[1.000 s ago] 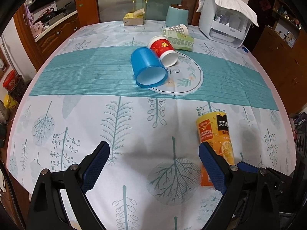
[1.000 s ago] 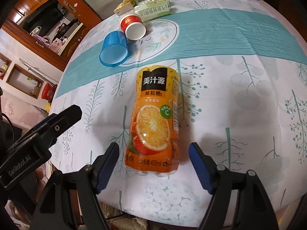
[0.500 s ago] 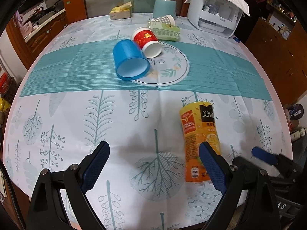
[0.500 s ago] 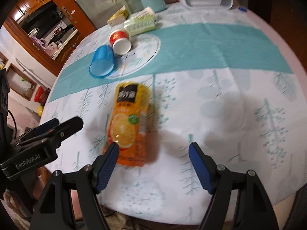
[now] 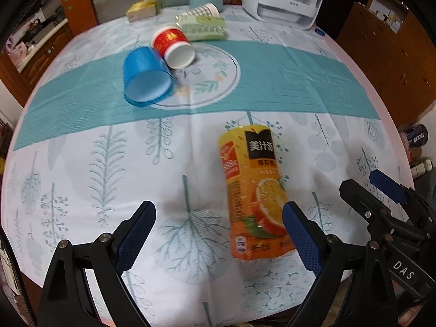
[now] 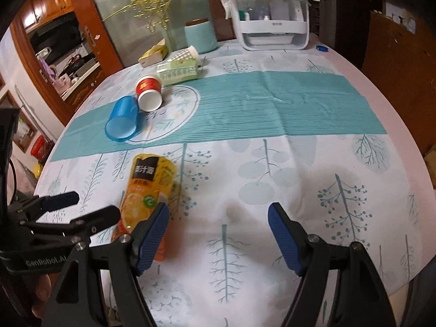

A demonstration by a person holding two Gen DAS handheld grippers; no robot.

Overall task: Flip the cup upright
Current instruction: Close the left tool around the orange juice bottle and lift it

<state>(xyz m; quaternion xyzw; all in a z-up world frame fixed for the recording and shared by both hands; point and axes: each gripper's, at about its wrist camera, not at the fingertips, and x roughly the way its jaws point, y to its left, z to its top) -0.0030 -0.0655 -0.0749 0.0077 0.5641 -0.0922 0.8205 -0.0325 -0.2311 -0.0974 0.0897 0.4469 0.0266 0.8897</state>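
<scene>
Blue cup (image 5: 145, 77), seemingly leaf-patterned tablecloth (image 5: 272, 81)

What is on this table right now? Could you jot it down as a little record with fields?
surface: round table with leaf-print cloth
blue cup: on its side, mouth toward camera
red paper cup: on its side, touching the blue cup
orange juice container: lying flat near the front edge
green packet: lying behind the red cup
left gripper: open, holding nothing
right gripper: open, holding nothing
task status: no cup upright yet
</scene>
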